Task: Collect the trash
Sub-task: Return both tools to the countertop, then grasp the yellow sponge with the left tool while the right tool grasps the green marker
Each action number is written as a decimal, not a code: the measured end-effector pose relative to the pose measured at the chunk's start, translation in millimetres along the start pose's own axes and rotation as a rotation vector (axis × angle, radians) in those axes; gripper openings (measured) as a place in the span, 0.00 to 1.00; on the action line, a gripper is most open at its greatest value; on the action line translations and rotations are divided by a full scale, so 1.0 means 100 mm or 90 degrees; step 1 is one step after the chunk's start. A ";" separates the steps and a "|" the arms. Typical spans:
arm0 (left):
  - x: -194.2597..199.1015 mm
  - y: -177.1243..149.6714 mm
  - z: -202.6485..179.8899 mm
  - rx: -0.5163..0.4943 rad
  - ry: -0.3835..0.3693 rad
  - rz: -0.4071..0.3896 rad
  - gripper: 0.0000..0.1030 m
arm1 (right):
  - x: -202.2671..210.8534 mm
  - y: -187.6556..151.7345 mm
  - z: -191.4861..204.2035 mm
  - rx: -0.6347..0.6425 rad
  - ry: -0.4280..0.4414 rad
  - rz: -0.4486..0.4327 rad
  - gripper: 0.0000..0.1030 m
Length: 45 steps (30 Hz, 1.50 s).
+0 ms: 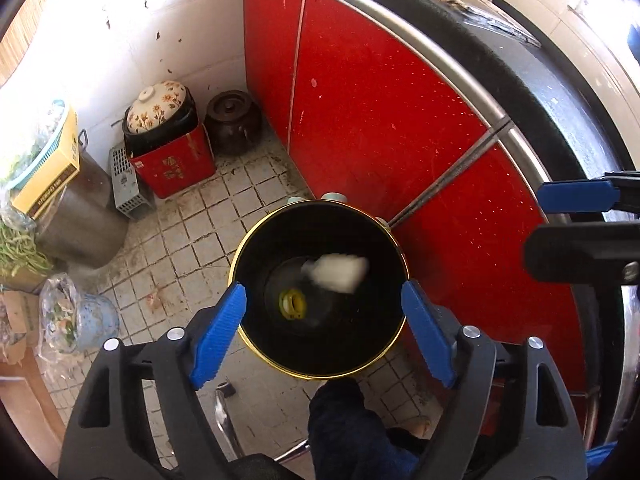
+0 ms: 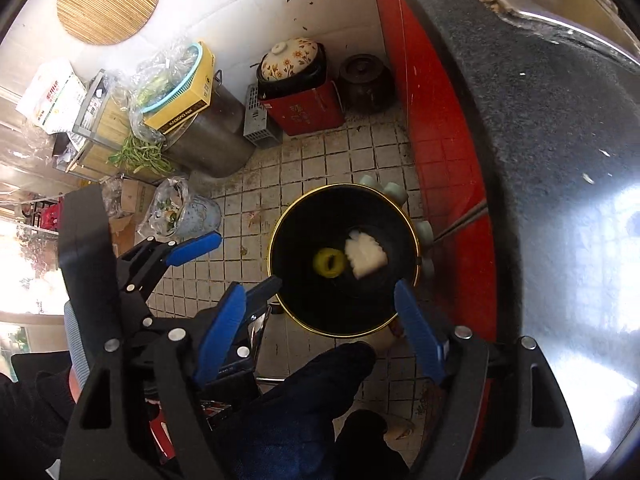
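A black trash bin with a gold rim (image 1: 256,236) stands on the tiled floor beside red cabinets; it also shows in the right wrist view (image 2: 286,224). Inside lie a white crumpled tissue (image 1: 338,272) (image 2: 366,258) and a yellow ring-shaped piece (image 1: 292,303) (image 2: 330,263). My left gripper (image 1: 324,316) is open and empty, hovering above the bin's mouth. My right gripper (image 2: 318,320) is open and empty above the bin's near rim. The left gripper (image 2: 240,264) shows at the left in the right wrist view; the right gripper's blue finger (image 1: 576,196) shows at the right edge.
Red cabinet doors (image 1: 380,112) under a dark countertop (image 2: 540,160) run along the right. In the far corner stand a floral-lidded pot on a red box (image 1: 168,152), a brown jar (image 1: 234,120), a steel pot (image 1: 80,216) and bags of vegetables (image 2: 160,208). My dark trouser leg (image 1: 348,432) is below.
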<state>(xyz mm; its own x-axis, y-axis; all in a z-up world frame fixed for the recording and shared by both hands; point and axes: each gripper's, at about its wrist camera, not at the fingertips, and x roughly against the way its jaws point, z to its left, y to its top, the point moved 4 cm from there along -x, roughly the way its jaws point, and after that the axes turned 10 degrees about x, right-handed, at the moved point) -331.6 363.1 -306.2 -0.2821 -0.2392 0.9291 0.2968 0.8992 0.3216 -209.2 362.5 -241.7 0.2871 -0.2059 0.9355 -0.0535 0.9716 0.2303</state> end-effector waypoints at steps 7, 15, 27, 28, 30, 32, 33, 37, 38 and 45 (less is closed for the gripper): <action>0.58 0.06 -0.48 -0.097 0.010 -0.053 0.93 | 0.99 -0.57 -0.37 -0.073 -0.065 -0.101 0.86; 1.05 0.05 -2.15 -0.294 -0.102 -0.084 0.93 | 2.27 -2.05 -1.12 -0.310 -0.241 -0.218 0.89; 1.55 -1.10 -4.54 -0.637 -0.299 -0.064 0.93 | 3.37 -4.71 -1.40 -0.665 -0.434 -0.295 0.89; 1.58 -1.19 -4.65 -0.657 -0.306 -0.064 0.93 | 3.40 -4.90 -1.38 -0.686 -0.441 -0.299 0.89; 1.63 -1.37 -4.80 -0.686 -0.320 -0.061 0.93 | 3.45 -5.13 -1.32 -0.707 -0.450 -0.302 0.89; 1.66 -1.50 -4.91 -0.710 -0.326 -0.061 0.93 | 3.45 -5.32 -1.30 -0.723 -0.456 -0.304 0.89; 1.67 -1.55 -4.95 -0.721 -0.329 -0.061 0.93 | 3.46 -5.41 -1.29 -0.730 -0.456 -0.305 0.89; 1.66 -1.69 -5.12 -0.752 -0.326 -0.064 0.93 | 3.42 -5.51 -1.33 -0.742 -0.449 -0.301 0.89; 1.65 -1.71 -5.16 -0.761 -0.327 -0.065 0.93 | 3.41 -5.51 -1.36 -0.743 -0.448 -0.299 0.89; 1.47 -1.80 -5.45 -0.779 -0.319 -0.074 0.93 | 3.30 -5.56 -1.66 -0.733 -0.437 -0.280 0.88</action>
<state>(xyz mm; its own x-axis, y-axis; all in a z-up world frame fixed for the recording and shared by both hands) 71.2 -33.5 -127.4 -0.5865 0.1060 0.8030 0.7988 -0.0878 0.5951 73.8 -226.6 -105.3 -0.4587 -0.2036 0.8649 0.8140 0.2942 0.5009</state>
